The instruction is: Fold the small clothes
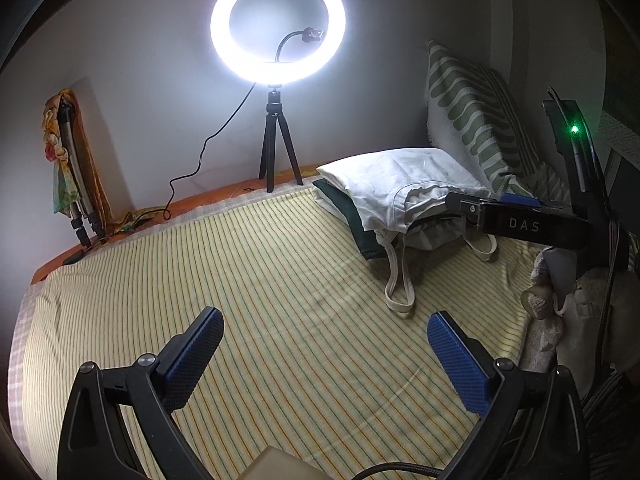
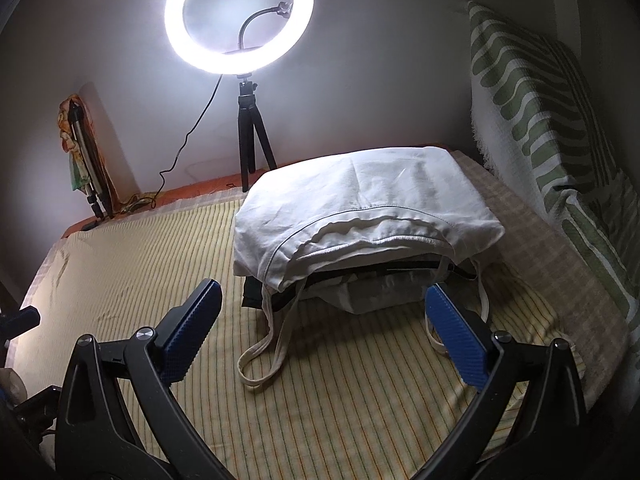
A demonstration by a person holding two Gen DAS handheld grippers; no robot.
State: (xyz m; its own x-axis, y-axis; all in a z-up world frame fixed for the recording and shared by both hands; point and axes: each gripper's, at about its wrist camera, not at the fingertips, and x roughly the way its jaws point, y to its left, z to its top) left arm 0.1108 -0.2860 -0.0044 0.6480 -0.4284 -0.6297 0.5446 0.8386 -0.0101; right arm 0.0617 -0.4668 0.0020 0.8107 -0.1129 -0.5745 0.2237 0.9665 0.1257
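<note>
A folded white garment (image 1: 392,188) (image 2: 360,208) lies on top of a small pile with a dark green piece (image 1: 352,220) under it, on the striped bed sheet (image 1: 260,280) (image 2: 340,400). White straps (image 2: 268,344) hang from the pile onto the sheet. My left gripper (image 1: 324,344) is open and empty, over bare sheet to the left of the pile. My right gripper (image 2: 320,320) is open and empty, just in front of the pile; it shows in the left wrist view (image 1: 480,204) beside the pile.
A lit ring light on a black tripod (image 1: 278,144) (image 2: 250,140) stands at the bed's far edge, its cable trailing left. A green-striped pillow (image 1: 476,116) (image 2: 552,120) leans on the wall at right. A folded tripod (image 1: 76,184) leans at far left.
</note>
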